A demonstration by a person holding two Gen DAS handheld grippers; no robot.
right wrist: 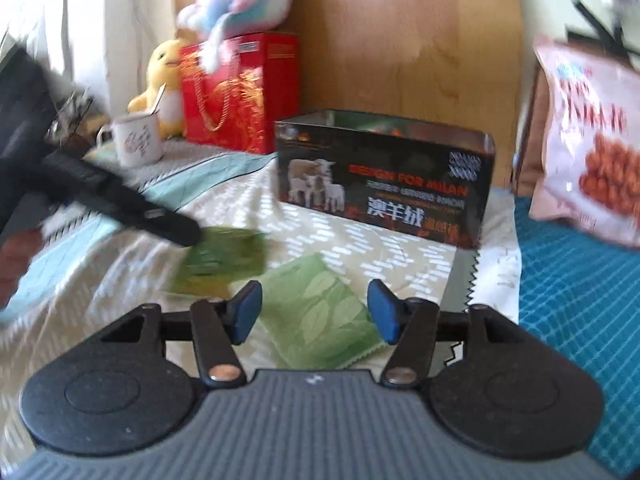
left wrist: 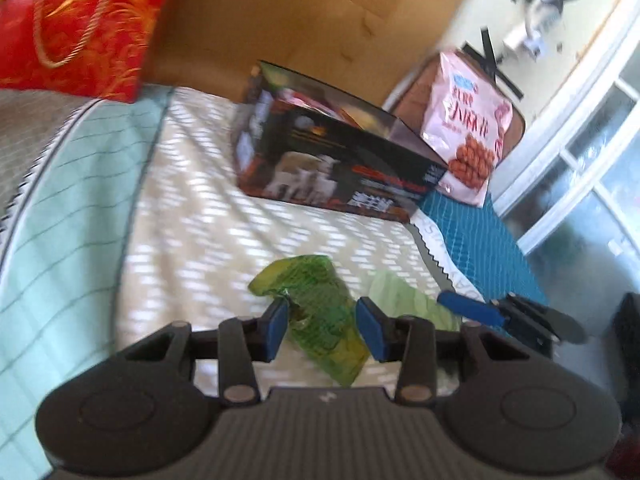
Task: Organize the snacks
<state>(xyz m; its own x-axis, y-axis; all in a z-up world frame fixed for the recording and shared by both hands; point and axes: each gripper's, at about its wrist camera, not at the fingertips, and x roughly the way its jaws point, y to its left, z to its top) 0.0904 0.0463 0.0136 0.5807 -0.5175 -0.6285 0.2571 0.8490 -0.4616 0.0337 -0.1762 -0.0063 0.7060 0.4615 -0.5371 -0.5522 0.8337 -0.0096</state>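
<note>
Black box [right wrist: 384, 184] w/ "DESIGN FOR MILAN" label; left gripper [left wrist: 322, 330] & right gripper [right wrist: 316, 316] both spread wide, nothing gripped.

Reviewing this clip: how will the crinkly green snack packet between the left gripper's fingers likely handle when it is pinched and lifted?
The green snack packet looks like thin, creased film, so it is probably floppy and will sag from the left hand-held gripper. It seems flat and light. Its glossy surface may slip, though the wrinkles should give the open fingers some purchase.
</note>
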